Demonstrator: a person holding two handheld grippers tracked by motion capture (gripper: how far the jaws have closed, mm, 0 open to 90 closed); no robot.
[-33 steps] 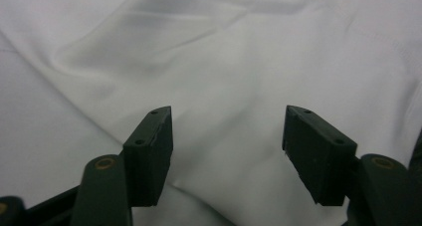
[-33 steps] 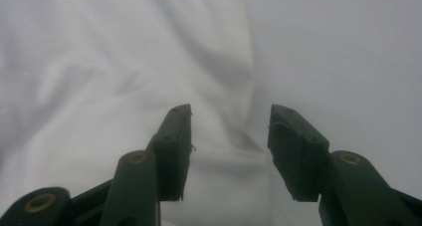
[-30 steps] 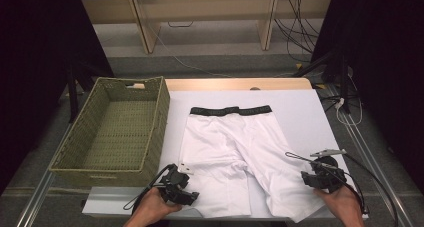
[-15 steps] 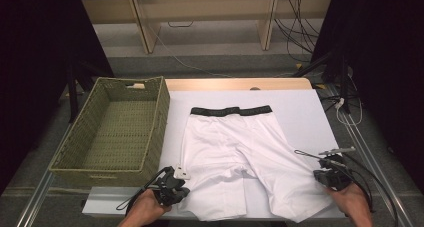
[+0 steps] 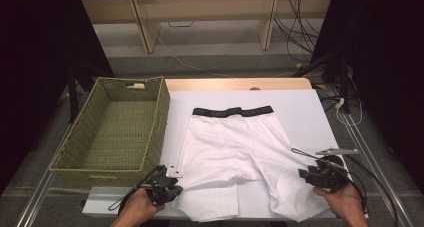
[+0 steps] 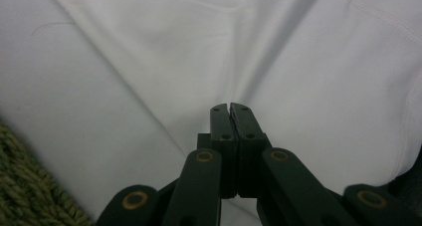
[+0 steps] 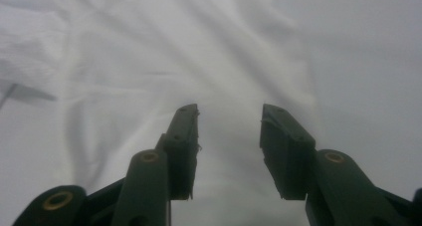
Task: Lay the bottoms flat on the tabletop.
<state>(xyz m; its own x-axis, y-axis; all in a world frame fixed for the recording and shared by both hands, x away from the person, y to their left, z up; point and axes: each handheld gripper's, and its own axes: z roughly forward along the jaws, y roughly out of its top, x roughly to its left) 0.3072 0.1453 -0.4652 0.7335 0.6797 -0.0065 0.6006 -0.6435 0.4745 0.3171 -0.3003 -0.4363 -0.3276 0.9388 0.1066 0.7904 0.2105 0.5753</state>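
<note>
The white shorts (image 5: 240,157) lie flat on the white table (image 5: 310,107), black waistband away from you, just beside the woven basket (image 5: 117,129). Your left gripper (image 6: 230,106) sits at the hem of the left leg, jaws pressed together, with cloth creases running to the tips; whether they pinch it is unclear. Your right gripper (image 7: 229,114) hovers spread over the right leg's outer edge.

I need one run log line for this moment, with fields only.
left hand-held gripper: shut, on white shorts | right hand-held gripper: open, over shorts | wicker basket: left of shorts | stage: nothing lifted
</note>
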